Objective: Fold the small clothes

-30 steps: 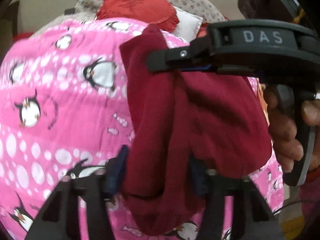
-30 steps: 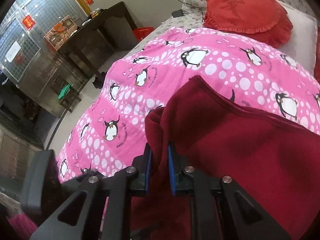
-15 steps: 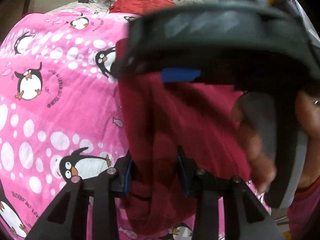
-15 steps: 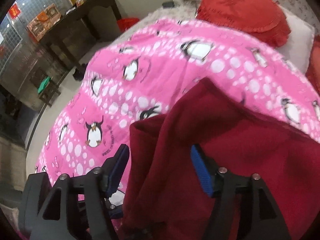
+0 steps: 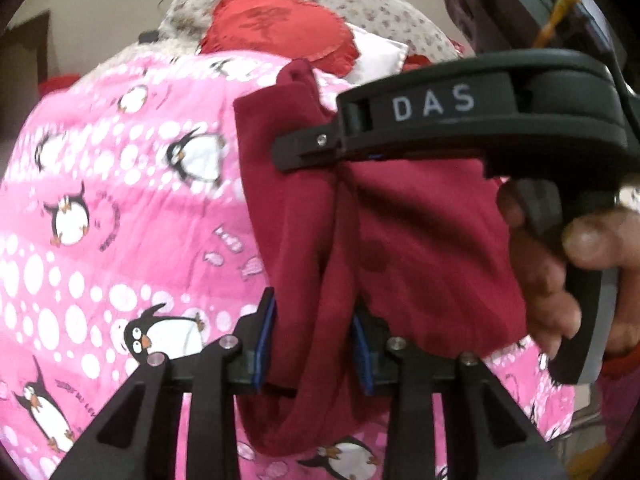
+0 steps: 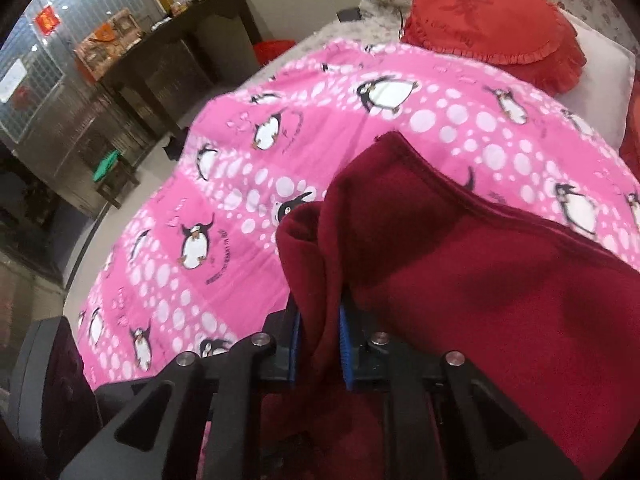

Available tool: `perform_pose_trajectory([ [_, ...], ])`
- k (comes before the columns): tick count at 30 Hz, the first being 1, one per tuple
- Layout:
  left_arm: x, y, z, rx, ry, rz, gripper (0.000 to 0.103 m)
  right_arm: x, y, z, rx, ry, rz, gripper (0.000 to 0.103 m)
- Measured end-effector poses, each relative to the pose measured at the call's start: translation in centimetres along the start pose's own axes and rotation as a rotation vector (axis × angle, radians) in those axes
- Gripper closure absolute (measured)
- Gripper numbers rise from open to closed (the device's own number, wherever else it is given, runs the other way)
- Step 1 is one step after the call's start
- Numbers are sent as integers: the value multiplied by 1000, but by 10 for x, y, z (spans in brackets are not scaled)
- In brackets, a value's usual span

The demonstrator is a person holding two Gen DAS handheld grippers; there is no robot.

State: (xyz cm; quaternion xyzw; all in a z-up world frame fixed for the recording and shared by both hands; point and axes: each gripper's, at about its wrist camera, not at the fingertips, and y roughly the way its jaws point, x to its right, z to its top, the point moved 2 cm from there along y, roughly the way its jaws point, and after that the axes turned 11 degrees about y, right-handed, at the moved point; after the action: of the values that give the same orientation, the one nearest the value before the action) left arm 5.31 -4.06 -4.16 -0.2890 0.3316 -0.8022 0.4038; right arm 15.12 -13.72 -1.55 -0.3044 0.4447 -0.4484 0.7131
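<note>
A dark red garment [image 5: 380, 240] hangs bunched between both grippers above the pink penguin bedspread [image 5: 120, 208]. My left gripper [image 5: 314, 344] is shut on a thick fold of its lower part. The right gripper [image 5: 304, 152] shows in the left wrist view as a black tool marked DAS, clamped on the garment's upper edge, with a hand on its trigger. In the right wrist view my right gripper [image 6: 318, 344] is shut on a fold of the red garment [image 6: 460, 280], which spreads to the right over the bedspread [image 6: 248, 200].
A red heart-shaped cushion [image 6: 492, 20] and a white pillow [image 6: 600, 80] lie at the head of the bed. A dark wooden table [image 6: 180, 52] and a metal cabinet [image 6: 44, 120] stand on the floor to the left of the bed.
The right gripper opened half a second ago and has shut again on a fold of the garment. The right tool has drawn back from the left camera; the left gripper kept its hold.
</note>
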Motion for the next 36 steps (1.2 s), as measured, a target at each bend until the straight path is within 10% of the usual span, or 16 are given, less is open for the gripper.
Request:
perform_pose_trajectory([
  [14,99,-20,61,32,219,-18,81,63,-103,-11,115,49,32,103],
  [26,211,22,102,23,337,-189,91,174,-180,-38,212,185,-10,103],
  [36,237,54,99,-71,327,-289,88,263,-157,-71,190,336,-96,103],
])
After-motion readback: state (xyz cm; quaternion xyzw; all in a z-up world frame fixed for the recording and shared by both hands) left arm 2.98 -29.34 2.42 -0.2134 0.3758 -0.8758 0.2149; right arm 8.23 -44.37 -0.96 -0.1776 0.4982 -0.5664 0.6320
